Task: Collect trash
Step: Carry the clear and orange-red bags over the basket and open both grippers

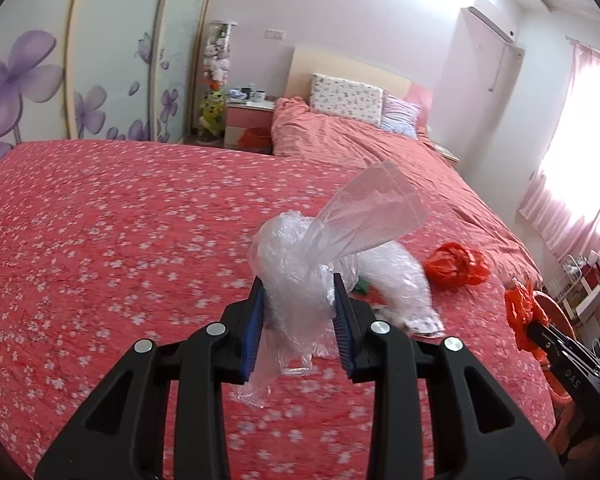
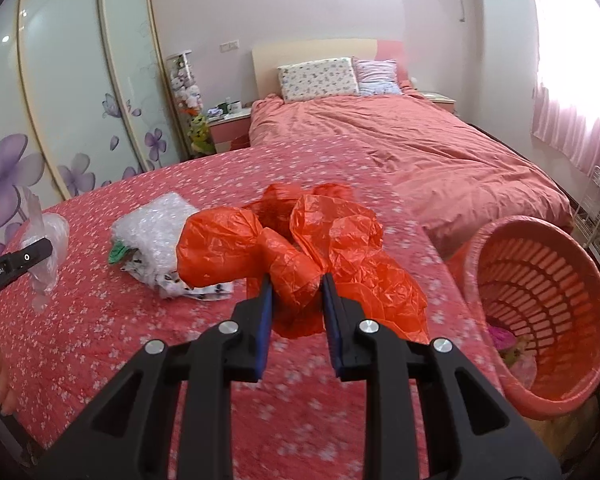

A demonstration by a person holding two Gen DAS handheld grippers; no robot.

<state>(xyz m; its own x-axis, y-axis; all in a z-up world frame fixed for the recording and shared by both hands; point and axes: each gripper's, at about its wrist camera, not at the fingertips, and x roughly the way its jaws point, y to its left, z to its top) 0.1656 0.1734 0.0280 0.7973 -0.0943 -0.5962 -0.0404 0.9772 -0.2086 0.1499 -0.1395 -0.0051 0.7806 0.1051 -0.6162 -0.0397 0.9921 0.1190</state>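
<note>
Above the flowered bed (image 2: 100, 320), the right tool (image 2: 296, 300) grips an orange bag (image 2: 300, 256) near the basket (image 2: 540, 280); the left tool (image 1: 298, 312) clamps clear plastic (image 1: 300, 264). Clear the rim before releasing

Left claw (image 1: 298, 284) & right claw (image 2: 296, 284): black plastic arms w/ triangular cutouts, silver round pivot screws, blue ribbed pads (image 1: 251, 332); white "GenRobot.AI" print.

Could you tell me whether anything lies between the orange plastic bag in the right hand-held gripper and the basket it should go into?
Nothing visible does. The right hand-held gripper is shut on the orange plastic bag above the flowered bedspread, and the pink laundry basket lies tipped to its right, its mouth open toward the gripper.
</note>
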